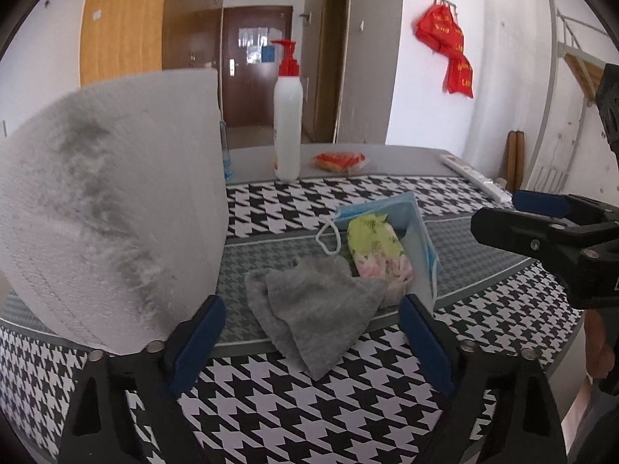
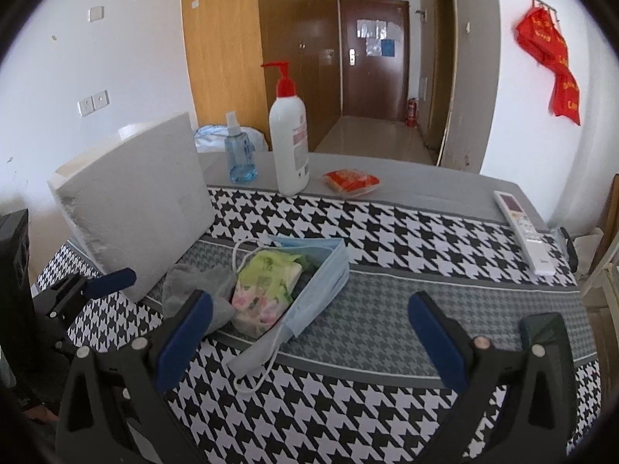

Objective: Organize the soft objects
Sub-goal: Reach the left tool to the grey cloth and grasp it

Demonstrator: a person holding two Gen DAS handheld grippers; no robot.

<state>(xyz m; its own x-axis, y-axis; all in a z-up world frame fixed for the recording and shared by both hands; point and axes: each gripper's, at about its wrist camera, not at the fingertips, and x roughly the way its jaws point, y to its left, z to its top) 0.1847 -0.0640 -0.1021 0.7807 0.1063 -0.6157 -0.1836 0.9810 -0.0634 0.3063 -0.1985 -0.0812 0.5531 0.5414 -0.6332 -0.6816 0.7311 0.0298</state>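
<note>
A grey cloth point(image 1: 317, 309) lies on the houndstooth mat, just ahead of my open, empty left gripper point(image 1: 309, 332). Behind it a green and pink tissue pack point(image 1: 377, 249) lies on a blue face mask point(image 1: 419, 239). In the right wrist view the tissue pack point(image 2: 267, 290), mask point(image 2: 321, 286) and cloth point(image 2: 201, 286) sit left of centre. My right gripper point(image 2: 309, 332) is open and empty, just right of the mask. It also shows at the right of the left wrist view point(image 1: 541, 224).
A big white foam block point(image 1: 112, 208) stands at the left, also seen in the right wrist view point(image 2: 135, 201). At the back are a white pump bottle point(image 2: 290, 135), a blue spray bottle point(image 2: 240, 154) and a red packet point(image 2: 351, 181). A remote point(image 2: 522, 228) lies at the right edge.
</note>
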